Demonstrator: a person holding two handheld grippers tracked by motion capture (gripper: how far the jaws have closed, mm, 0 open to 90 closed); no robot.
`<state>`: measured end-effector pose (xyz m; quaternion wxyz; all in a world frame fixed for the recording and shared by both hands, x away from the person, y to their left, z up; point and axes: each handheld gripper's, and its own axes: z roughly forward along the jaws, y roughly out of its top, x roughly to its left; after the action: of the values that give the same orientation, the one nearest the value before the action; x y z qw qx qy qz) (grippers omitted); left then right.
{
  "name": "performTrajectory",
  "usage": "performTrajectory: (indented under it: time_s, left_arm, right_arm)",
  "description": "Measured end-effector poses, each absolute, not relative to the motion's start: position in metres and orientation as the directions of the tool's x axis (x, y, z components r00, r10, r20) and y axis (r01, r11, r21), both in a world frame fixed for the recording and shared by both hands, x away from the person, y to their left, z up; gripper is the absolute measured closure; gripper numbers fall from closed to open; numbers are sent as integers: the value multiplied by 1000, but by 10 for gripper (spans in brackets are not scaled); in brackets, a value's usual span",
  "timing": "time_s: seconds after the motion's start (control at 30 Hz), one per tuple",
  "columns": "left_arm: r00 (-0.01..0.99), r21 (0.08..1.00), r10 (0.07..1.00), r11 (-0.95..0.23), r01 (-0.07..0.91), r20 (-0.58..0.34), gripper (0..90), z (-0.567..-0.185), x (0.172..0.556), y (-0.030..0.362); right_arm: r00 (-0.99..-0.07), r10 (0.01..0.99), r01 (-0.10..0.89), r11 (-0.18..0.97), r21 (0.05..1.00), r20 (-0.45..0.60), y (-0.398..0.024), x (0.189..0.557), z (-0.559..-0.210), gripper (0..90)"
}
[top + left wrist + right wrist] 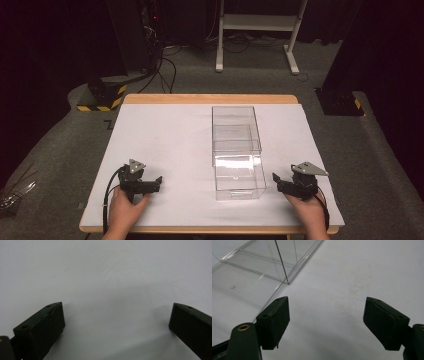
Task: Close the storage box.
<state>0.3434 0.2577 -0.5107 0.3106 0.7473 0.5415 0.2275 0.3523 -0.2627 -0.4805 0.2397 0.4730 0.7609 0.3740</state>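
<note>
A clear rectangular plastic box (237, 152) with its drawer pulled out sits centre-right on the white desk (165, 135); left tool (159, 181) and right tool (274, 178) rest at the lower corners, both jaws wide, empty

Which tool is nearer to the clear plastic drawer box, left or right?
Right. The right tool sits just beside the clear plastic drawer box; the left tool lies farther off across bare tabletop.

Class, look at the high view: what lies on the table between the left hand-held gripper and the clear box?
Nothing: in the high view only bare white tabletop lies between the left hand-held gripper and the clear box.
</note>
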Motion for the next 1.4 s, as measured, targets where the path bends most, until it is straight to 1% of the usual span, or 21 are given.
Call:
performTrajectory:
  time_s: [0.3,0.93,1.4]
  left_arm:
    - [310,710,951,-221,668,4,4,-511,343,258]
    - [310,710,951,-220,668,3,4,-511,343,258]
    - [310,710,951,-220,669,3,4,-511,344,258]
  right_arm:
    - [-445,895,511,263,818,-10,-260,347,-472,206]
    - [-474,880,433,227,872,7,-254,324,-444,206]
    - [-509,860,398,218,891,17,-245,314,-436,206]
